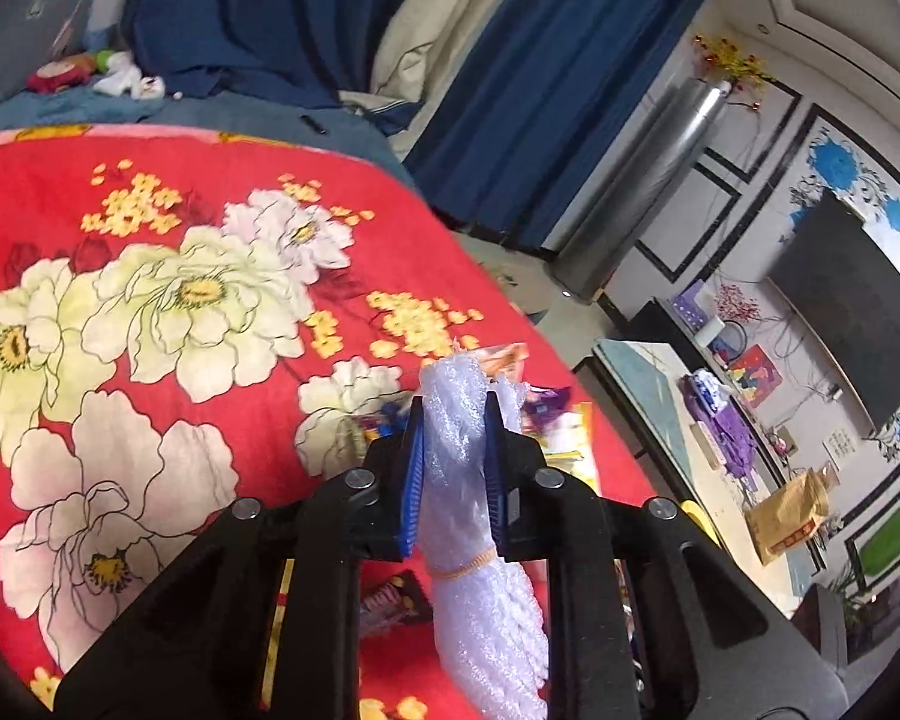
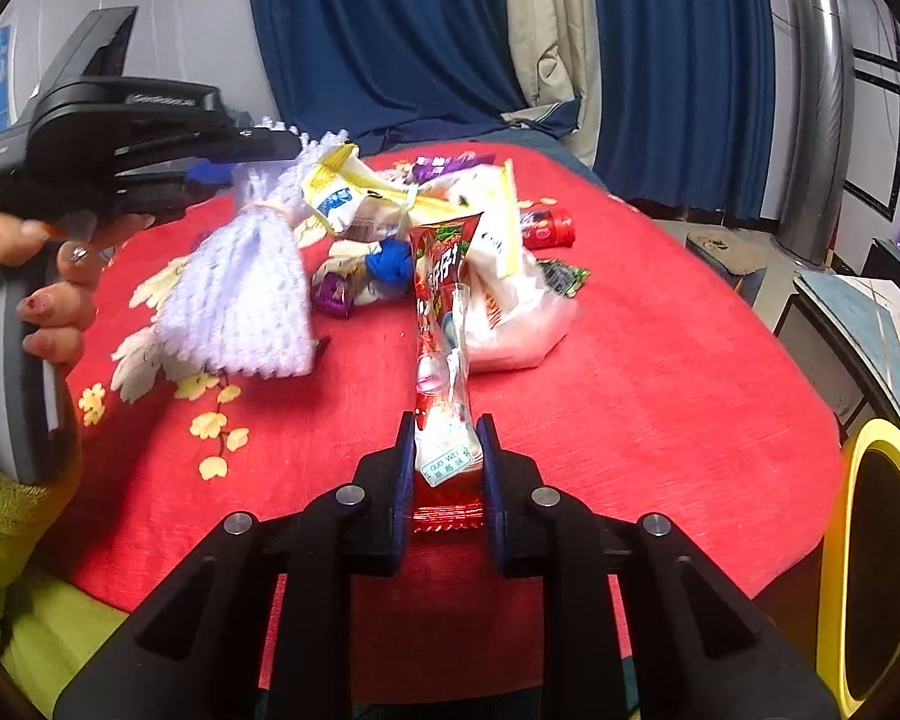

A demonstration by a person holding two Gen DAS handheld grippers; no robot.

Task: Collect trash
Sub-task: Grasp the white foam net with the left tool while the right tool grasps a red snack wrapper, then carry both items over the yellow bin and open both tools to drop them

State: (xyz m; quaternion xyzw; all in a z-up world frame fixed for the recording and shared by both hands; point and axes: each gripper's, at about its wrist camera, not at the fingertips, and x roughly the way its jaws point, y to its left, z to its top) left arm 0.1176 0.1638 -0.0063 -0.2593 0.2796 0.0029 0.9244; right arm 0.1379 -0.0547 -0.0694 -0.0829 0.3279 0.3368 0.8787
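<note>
My left gripper (image 1: 453, 420) is shut on a white foam net sleeve (image 1: 480, 600) tied with a rubber band, and holds it above the red floral blanket (image 1: 150, 300). The sleeve (image 2: 252, 294) and the left gripper (image 2: 246, 162) also show in the right wrist view, lifted at the left. My right gripper (image 2: 447, 438) is shut on a long red snack wrapper (image 2: 441, 312) that sticks up and forward. Behind it a pile of wrappers (image 2: 450, 216) lies on the blanket (image 2: 630, 390), with a clear plastic bag (image 2: 522, 324) and a blue scrap (image 2: 390, 264).
A yellow-rimmed black bin (image 2: 876, 570) stands at the right edge of the blanket. A low table (image 1: 660, 420) with clutter, a TV (image 1: 840, 300) and a silver column (image 1: 642, 192) stand to the right. Blue curtains (image 2: 420, 30) hang behind.
</note>
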